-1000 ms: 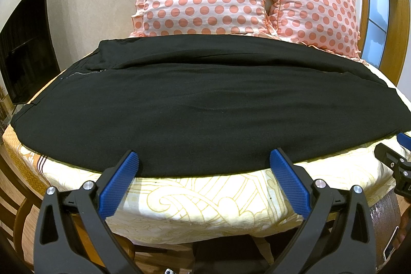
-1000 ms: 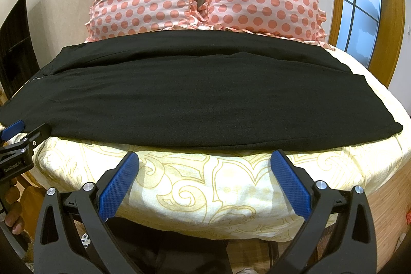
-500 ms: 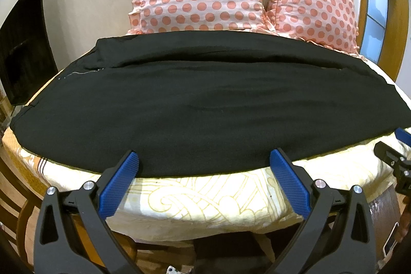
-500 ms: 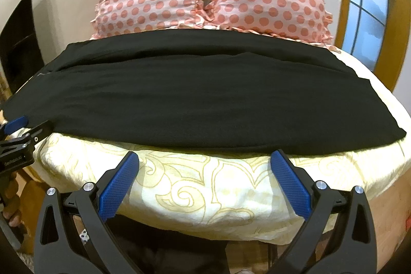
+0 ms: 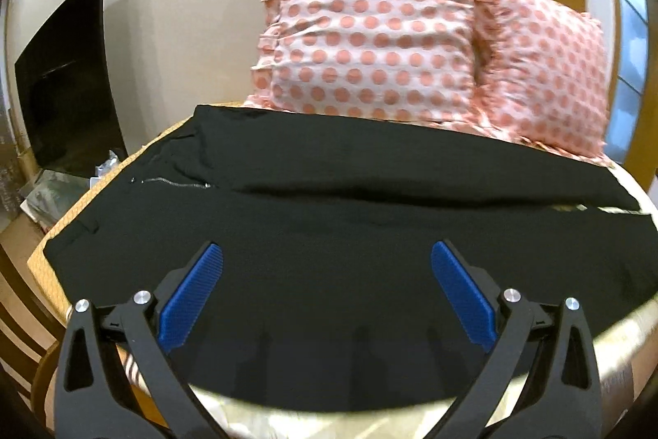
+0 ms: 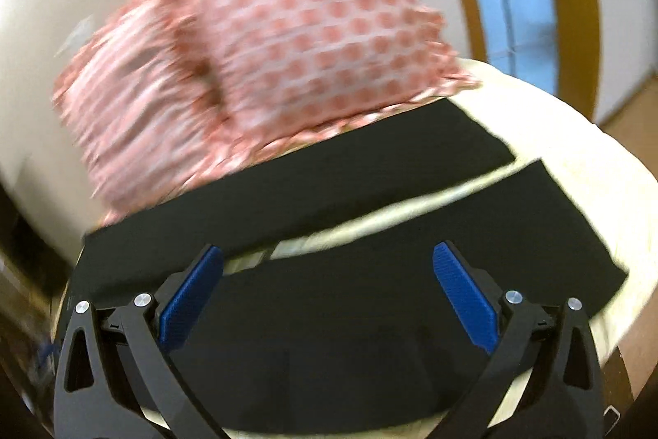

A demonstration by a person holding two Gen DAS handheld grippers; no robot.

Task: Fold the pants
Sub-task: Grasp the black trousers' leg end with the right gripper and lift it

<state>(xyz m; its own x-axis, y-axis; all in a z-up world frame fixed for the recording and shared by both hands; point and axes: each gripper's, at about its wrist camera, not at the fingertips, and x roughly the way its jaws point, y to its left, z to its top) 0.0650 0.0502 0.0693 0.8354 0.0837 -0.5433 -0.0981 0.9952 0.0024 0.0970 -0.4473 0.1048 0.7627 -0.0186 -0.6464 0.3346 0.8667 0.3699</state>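
Black woven pants spread flat across the pale yellow patterned bedsheet, long axis running 9 to 3 o'clock, waistband and zipper toward 9 o'clock, leg hems toward 3. Two legs split by a strip of sheet in the right wrist view. Left gripper spread wide, empty, over the near edge by the waist end. Right gripper likewise agape, holding nothing, nearer the hems. Fabric straight ahead at 12 o'clock of both. Pink polka-dot pillows beyond.
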